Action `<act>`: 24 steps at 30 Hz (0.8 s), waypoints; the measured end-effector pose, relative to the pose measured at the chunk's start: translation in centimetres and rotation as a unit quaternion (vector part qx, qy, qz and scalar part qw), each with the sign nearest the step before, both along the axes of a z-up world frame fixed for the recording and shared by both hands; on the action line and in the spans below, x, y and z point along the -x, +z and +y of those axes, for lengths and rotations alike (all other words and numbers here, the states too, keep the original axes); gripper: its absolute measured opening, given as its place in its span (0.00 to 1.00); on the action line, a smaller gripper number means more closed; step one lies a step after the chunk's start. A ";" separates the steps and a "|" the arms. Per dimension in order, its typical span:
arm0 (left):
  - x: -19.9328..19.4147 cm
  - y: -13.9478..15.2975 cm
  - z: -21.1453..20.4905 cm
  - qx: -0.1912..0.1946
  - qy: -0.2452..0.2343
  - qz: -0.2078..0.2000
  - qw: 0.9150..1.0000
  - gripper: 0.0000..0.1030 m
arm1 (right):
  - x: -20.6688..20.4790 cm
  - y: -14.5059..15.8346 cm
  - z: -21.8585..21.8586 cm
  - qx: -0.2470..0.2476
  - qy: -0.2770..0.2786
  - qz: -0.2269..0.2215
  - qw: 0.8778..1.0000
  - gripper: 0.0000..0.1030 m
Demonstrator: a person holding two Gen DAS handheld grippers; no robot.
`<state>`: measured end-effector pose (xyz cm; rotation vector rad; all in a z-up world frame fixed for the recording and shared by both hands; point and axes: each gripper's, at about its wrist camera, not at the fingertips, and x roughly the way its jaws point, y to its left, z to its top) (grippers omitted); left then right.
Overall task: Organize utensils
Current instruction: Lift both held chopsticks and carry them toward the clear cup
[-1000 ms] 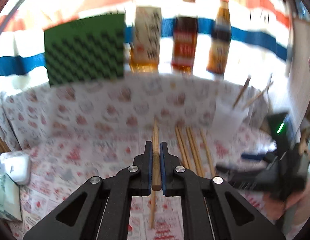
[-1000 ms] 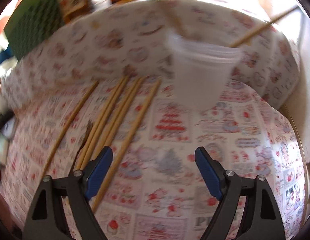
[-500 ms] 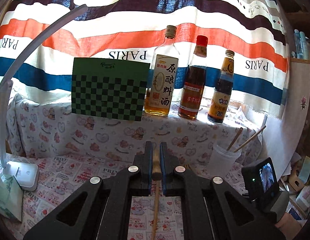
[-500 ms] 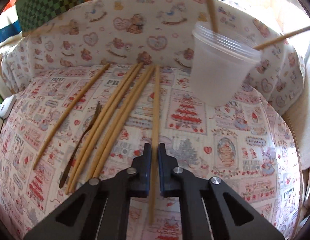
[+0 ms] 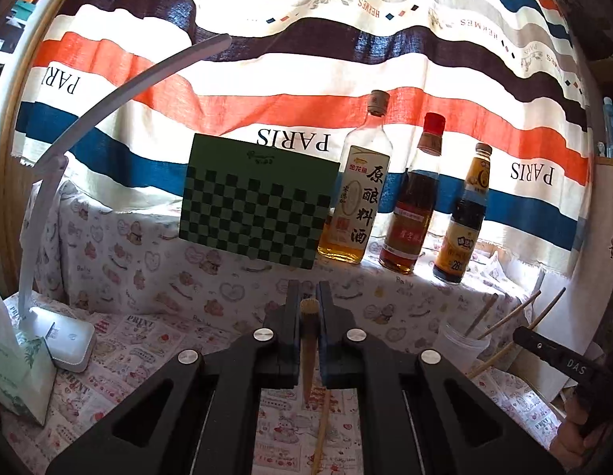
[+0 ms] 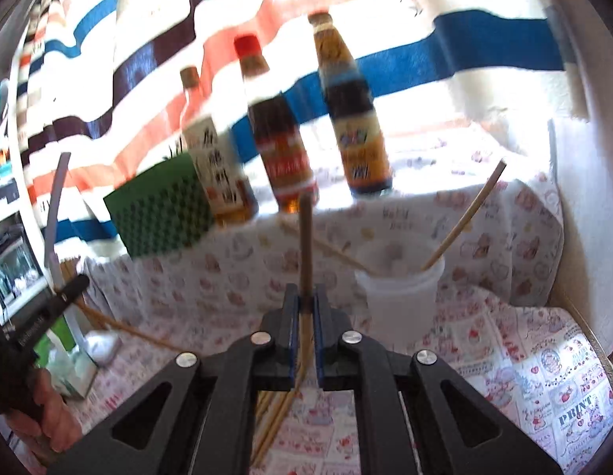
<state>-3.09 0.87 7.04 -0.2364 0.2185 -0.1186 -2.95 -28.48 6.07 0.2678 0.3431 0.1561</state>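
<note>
left wrist: level, near | right wrist: level | shared: bottles, cup

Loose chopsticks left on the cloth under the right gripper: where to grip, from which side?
Grip a chopstick mid-shaft, coming from above with the jaws across its width. They lie flat on the cloth, close together and roughly parallel, so the outermost one gives the most finger room. Both the right gripper and left gripper are already shut on chopsticks; drop those in the cup first.
</note>
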 end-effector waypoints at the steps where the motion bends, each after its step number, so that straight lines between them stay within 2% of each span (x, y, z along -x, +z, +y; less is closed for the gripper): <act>1: -0.1 0.0 0.3 0.006 0.003 0.001 1.000 0.06 | 0.0 0.1 -0.2 -0.009 -0.005 -0.006 1.000 0.06; 12: 1.1 1.1 3.9 0.057 0.042 -0.036 0.997 0.06 | 1.0 1.4 -5.1 -0.099 -0.058 -0.061 0.992 0.06; 20: 1.2 1.0 4.9 0.084 0.033 -0.039 0.995 0.06 | 2.1 2.4 -7.1 -0.101 -0.111 -0.101 0.984 0.06; 24: 1.2 0.7 4.3 0.080 0.027 -0.047 0.995 0.06 | 3.9 3.3 -7.6 -0.104 -0.132 -0.156 0.973 0.06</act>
